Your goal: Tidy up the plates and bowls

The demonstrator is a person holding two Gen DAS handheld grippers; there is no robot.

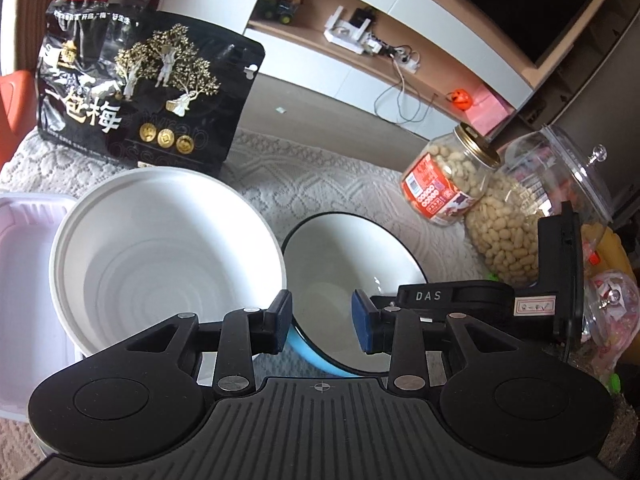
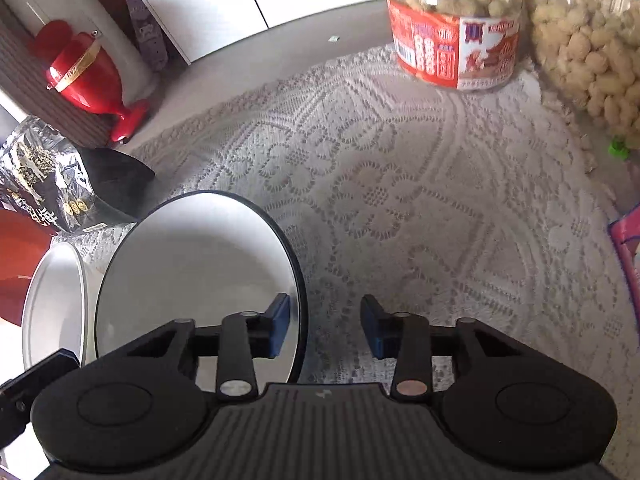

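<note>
A white ribbed disposable bowl (image 1: 160,248) sits on the lace tablecloth at left. A ceramic bowl (image 1: 340,264), white inside with a dark rim and blue outside, stands right beside it. My left gripper (image 1: 322,324) is open, its jaws straddling the ceramic bowl's near-left rim, empty. In the right wrist view the ceramic bowl (image 2: 192,280) is at lower left with the white bowl (image 2: 52,304) further left. My right gripper (image 2: 325,330) is open, its left finger (image 2: 280,324) over the bowl's right rim, its right finger over bare cloth.
A white plastic tray (image 1: 24,280) lies at far left. A black snack bag (image 1: 136,96) stands behind the bowls. A peanut jar (image 1: 448,184) and a clear canister (image 1: 520,216) stand at right. The right gripper's body (image 1: 556,276) sits beside the ceramic bowl. A red vase (image 2: 84,68) stands off the table.
</note>
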